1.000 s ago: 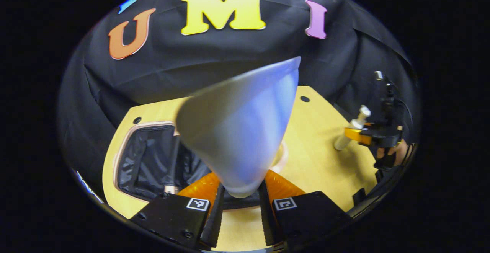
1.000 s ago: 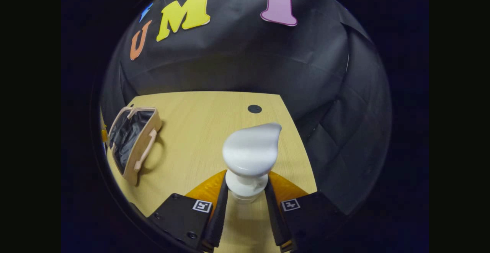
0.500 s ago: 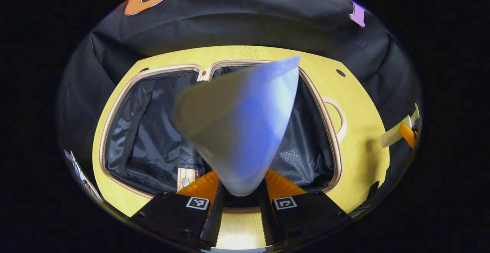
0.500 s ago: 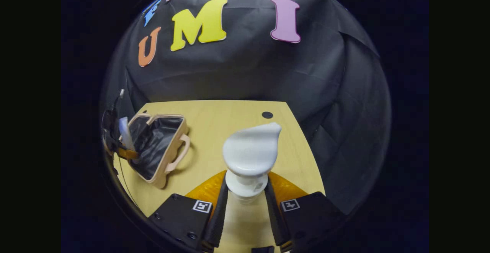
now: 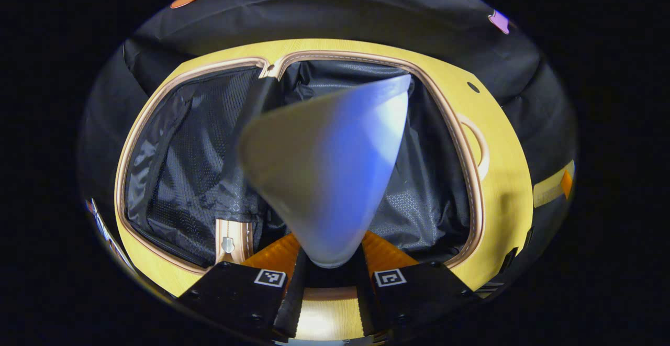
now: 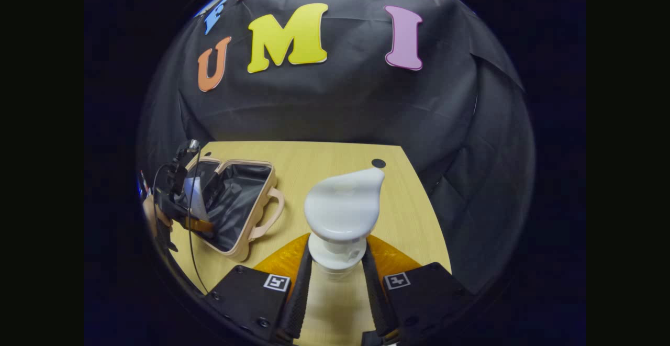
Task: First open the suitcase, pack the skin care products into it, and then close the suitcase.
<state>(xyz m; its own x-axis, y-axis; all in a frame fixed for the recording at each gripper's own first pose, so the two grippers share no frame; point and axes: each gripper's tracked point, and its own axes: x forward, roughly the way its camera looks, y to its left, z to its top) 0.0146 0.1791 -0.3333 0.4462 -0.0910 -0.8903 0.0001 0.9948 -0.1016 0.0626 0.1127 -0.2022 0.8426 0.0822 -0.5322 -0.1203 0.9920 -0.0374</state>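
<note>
In the left gripper view, the left tongs (image 5: 325, 278) clench a pale tube (image 5: 327, 163) held over the open suitcase (image 5: 172, 163) on the table (image 5: 505, 189). In the right gripper view, the right tongs (image 6: 336, 288) clench a white pump bottle (image 6: 343, 210) above the table, well apart from the suitcase at left.

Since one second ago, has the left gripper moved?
Yes. In the right gripper view, the left gripper with its tube now hangs over the open suitcase; earlier it was out at the left edge.
</note>
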